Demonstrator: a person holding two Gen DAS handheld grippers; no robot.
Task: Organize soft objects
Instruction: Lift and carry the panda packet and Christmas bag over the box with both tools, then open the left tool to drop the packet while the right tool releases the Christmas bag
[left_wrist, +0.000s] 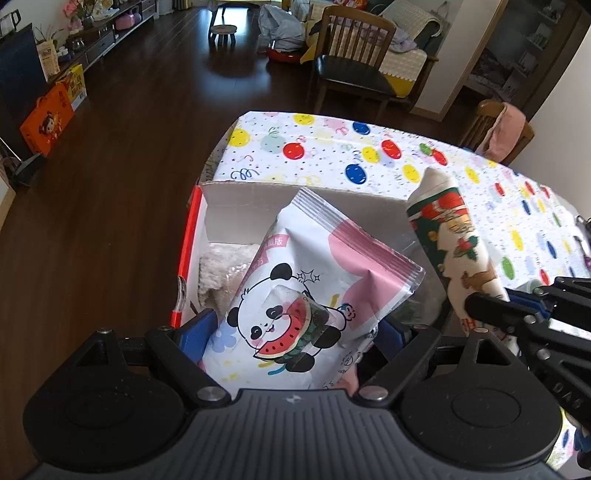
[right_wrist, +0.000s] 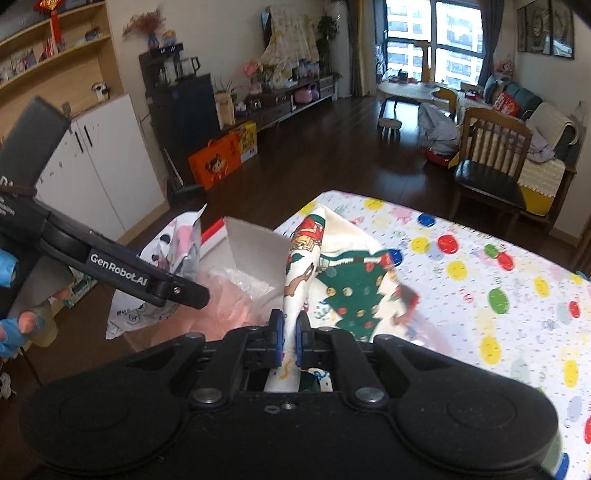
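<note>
A white and pink packet with a panda print (left_wrist: 314, 288) hangs tilted over an open cardboard box (left_wrist: 229, 206). My left gripper (left_wrist: 295, 328) is shut on the packet, with its jaws set wide on the packet's two sides. A Christmas-print cloth (right_wrist: 347, 280), white with a green tree, is pinched in my right gripper (right_wrist: 289, 328), which is shut on a bunched fold. The cloth (left_wrist: 454, 236) rises as a roll just right of the box, over the table. The box (right_wrist: 251, 240) holds clear plastic wrap and something soft and pinkish.
The table wears a balloon-print cover (left_wrist: 332, 147); the box sits at its left end, beside the dark wooden floor. A wooden chair (left_wrist: 351, 70) stands beyond the far edge, and another (left_wrist: 495, 129) at the right. A blue-gloved hand (right_wrist: 11, 332) holds the left gripper's handle.
</note>
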